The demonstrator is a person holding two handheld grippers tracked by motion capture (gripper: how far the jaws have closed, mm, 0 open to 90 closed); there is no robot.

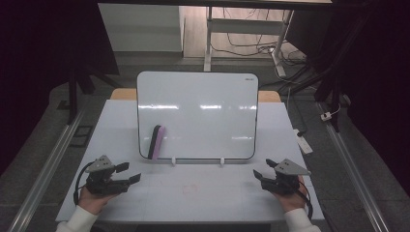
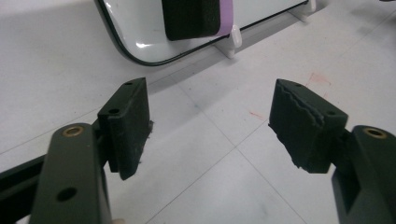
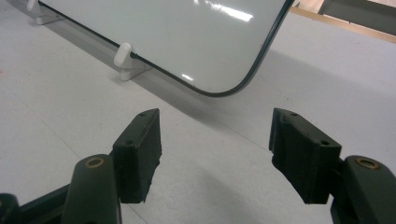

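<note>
A whiteboard [image 1: 197, 113] stands upright on small white feet at the middle of the white table [image 1: 193, 198]. A purple and black eraser [image 1: 156, 141] clings to its lower left part. The eraser [image 2: 192, 17] and the board's lower corner [image 2: 135, 44] lie ahead of the left jaws. My left gripper [image 1: 129, 173] rests low at the table's front left, open, with nothing between its pads [image 2: 133, 126]. At the front right, my right gripper [image 1: 263, 169] is open and empty too. The board's other lower corner [image 3: 219, 70] lies ahead of it.
Faint red marks [image 1: 189, 187] stain the table in front of the board. A desk frame with cables [image 1: 251, 43] stands on the floor behind. A white power strip [image 1: 304, 141] lies off the table's right edge. Metal rails [image 1: 48, 164] run along both sides.
</note>
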